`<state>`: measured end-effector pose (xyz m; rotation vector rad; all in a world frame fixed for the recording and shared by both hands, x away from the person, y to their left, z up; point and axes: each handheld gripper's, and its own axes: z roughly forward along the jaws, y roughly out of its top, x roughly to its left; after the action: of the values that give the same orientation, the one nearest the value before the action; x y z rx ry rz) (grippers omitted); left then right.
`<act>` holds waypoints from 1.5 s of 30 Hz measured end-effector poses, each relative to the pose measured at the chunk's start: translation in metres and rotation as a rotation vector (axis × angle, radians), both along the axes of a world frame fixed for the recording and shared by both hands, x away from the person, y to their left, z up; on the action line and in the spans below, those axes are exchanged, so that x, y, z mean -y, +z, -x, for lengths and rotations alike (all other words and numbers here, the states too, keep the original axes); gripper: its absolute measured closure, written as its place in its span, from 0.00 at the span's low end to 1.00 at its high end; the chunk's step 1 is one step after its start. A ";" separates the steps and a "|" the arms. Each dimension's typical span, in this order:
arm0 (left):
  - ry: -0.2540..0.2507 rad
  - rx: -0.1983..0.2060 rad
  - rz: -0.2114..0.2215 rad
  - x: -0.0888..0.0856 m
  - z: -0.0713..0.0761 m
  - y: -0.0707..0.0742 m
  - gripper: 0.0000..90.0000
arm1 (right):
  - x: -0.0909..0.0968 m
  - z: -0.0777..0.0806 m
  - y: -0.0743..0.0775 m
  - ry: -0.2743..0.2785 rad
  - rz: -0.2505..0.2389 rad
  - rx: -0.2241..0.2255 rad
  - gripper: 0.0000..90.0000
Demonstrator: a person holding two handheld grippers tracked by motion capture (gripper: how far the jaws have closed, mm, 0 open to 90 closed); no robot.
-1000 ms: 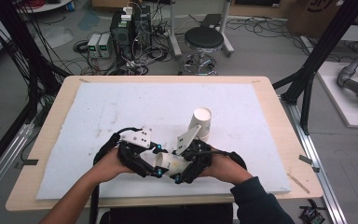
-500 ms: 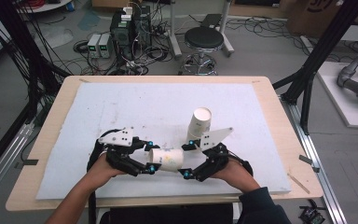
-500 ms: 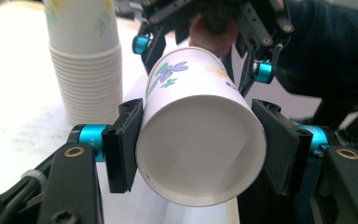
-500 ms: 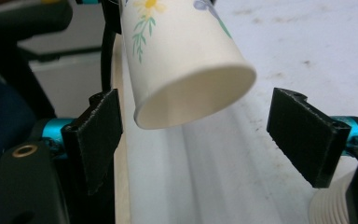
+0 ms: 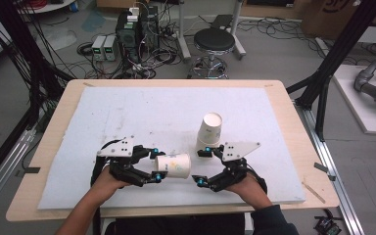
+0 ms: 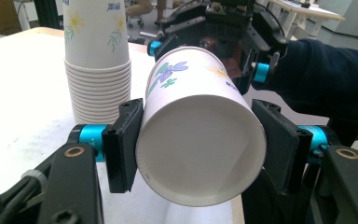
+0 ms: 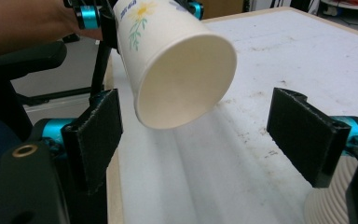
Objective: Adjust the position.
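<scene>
High view: a wooden table (image 5: 293, 122) carries a white mat (image 5: 142, 117). Near its front edge the left gripper (image 5: 157, 166) clamps a paper cup (image 5: 174, 165), which lies on its side, held just above the mat, with its mouth turned toward the right gripper (image 5: 201, 168). The right gripper stands just beside the cup's mouth, its jaws spread apart and grasping nothing. Just behind the right gripper, a stack (image 5: 209, 129) of upturned cups stands on the mat, leaning slightly. A stool (image 5: 214, 41) and cabled boxes sit on the floor beyond the table. Left gripper view: the cup (image 6: 200, 144), printed with flowers, is pressed between both black pads (image 6: 127, 144) near its closed base, which faces the camera. The stack (image 6: 98, 60) rises just to its left, apart from the cup, its ribbed rims resting on the mat (image 6: 23, 93). The right gripper (image 6: 214, 44) and a dark sleeve (image 6: 335, 74) appear behind the cup. Right gripper view: the cup (image 7: 177, 65) hangs tilted, open mouth toward the camera, above and between the wide-set pads (image 7: 98, 135), touching neither. The ribbed base of the stack (image 7: 328, 203) shows at lower right, behind the right pad.
</scene>
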<state>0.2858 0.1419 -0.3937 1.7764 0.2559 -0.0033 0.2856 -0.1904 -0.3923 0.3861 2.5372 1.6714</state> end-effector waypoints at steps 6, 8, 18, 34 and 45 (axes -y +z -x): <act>-0.005 0.002 0.005 -0.001 0.000 -0.004 0.41 | -0.001 -0.001 -0.009 0.020 -0.001 -0.013 0.21; -0.016 0.007 0.019 0.000 0.001 -0.003 0.41 | -0.001 0.000 -0.009 0.025 -0.003 -0.018 0.21; -0.081 0.028 0.029 0.014 0.002 -0.003 0.41 | -0.011 0.000 -0.010 0.081 -0.033 -0.023 0.21; -0.116 0.009 0.125 0.014 0.001 -0.006 0.41 | -0.008 -0.002 -0.009 0.159 -0.121 -0.038 0.36; -0.019 -0.063 0.019 0.015 0.000 0.000 0.16 | -0.005 -0.005 -0.004 0.138 -0.104 -0.068 0.38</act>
<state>0.2855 0.1265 -0.3939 1.7613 0.2832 -0.0754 0.2902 -0.1857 -0.3958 0.2862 2.5867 1.8752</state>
